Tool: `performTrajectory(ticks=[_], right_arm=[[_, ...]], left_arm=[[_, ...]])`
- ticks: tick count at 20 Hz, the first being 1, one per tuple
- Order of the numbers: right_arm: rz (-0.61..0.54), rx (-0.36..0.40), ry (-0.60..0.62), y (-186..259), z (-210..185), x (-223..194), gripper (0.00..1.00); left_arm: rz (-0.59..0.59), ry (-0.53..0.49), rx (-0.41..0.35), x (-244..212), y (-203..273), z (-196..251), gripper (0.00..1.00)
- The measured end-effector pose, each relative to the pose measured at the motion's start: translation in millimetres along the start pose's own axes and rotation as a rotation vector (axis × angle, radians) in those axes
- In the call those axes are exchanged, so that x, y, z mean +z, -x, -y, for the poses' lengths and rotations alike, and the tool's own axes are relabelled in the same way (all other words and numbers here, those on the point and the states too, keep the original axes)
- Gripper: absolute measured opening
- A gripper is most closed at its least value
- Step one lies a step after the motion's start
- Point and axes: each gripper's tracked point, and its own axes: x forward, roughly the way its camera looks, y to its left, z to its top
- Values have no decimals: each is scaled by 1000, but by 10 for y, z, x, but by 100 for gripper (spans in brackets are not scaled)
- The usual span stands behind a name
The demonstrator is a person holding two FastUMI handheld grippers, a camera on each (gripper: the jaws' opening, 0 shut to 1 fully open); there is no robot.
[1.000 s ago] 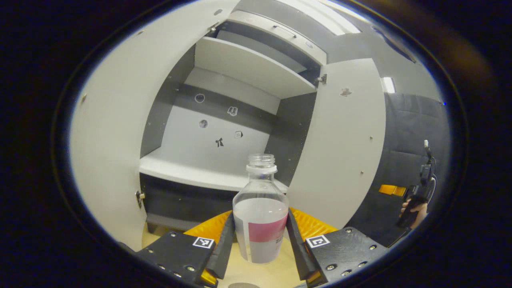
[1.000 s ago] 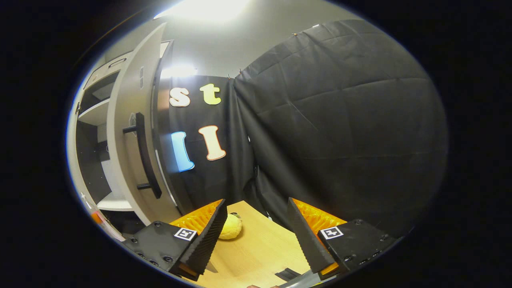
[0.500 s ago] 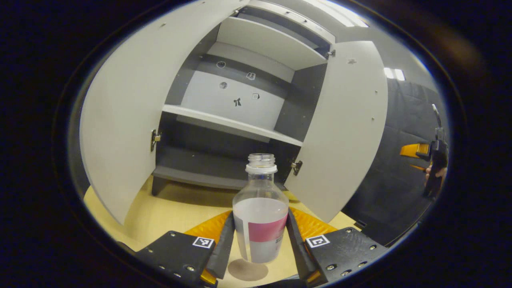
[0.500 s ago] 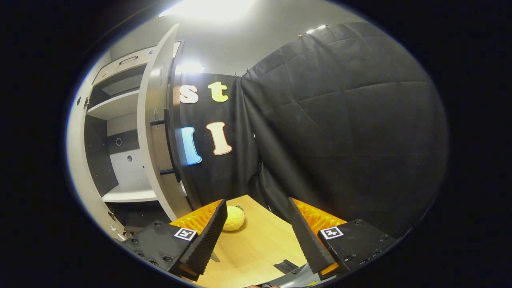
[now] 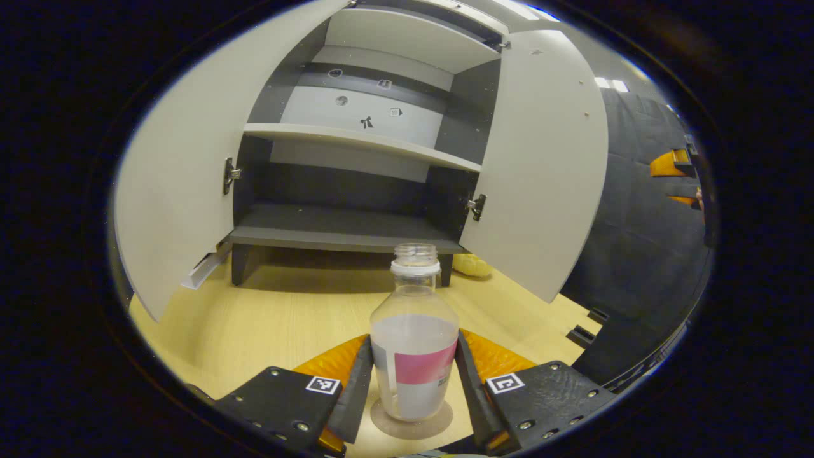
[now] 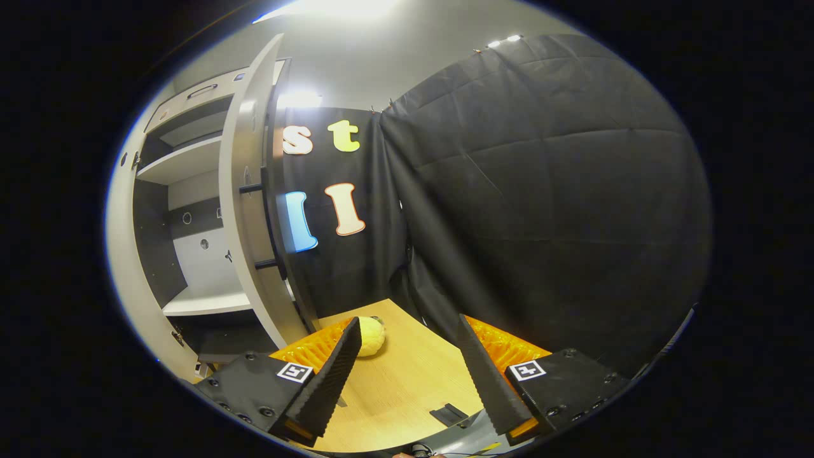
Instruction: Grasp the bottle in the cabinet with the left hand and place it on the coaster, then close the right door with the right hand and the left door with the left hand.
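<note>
At 6 o'clock of the left gripper view, the left claw point(image 5: 413, 375) pinches the uncapped bottle point(image 5: 414, 337), upright on the round coaster point(image 5: 412, 424) on the counter point(image 5: 280, 318), with the open cabinet point(image 5: 346, 226) at 12 o'clock. Right gripper view: the right claw point(image 6: 407, 369) is spread with nothing between its fingers, the right door point(image 6: 245, 210) ajar at 9 o'clock, a yellow plush toy point(image 6: 371, 336) beside it.

Bright overhead glare; strong fisheye edge-warping

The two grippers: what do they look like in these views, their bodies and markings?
The left gripper has black angular blocks with screws, each bearing a small square black-and-white marker, and ribbed orange parts behind the fingers. The right gripper has the same build; the inner faces of its fingers are finely ridged.
</note>
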Motion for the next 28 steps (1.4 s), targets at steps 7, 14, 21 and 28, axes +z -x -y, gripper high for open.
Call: performTrajectory(ticks=[7, 14, 21, 28], right_arm=[[32, -41, -32, -130, 105, 204, 92], [56, -58, -51, -446, 101, 373, 92], [79, -35, -52, -515, 48, 378, 96], [135, 4, 3, -690, -35, 544, 92]], left_arm=[[-37, -108, 11, -236, -31, 38, 70], [-89, -112, 11, -415, 152, 81, 74], [-117, -111, 7, -444, 297, 121, 100], [-92, -134, 67, -158, 915, 54, 95]])
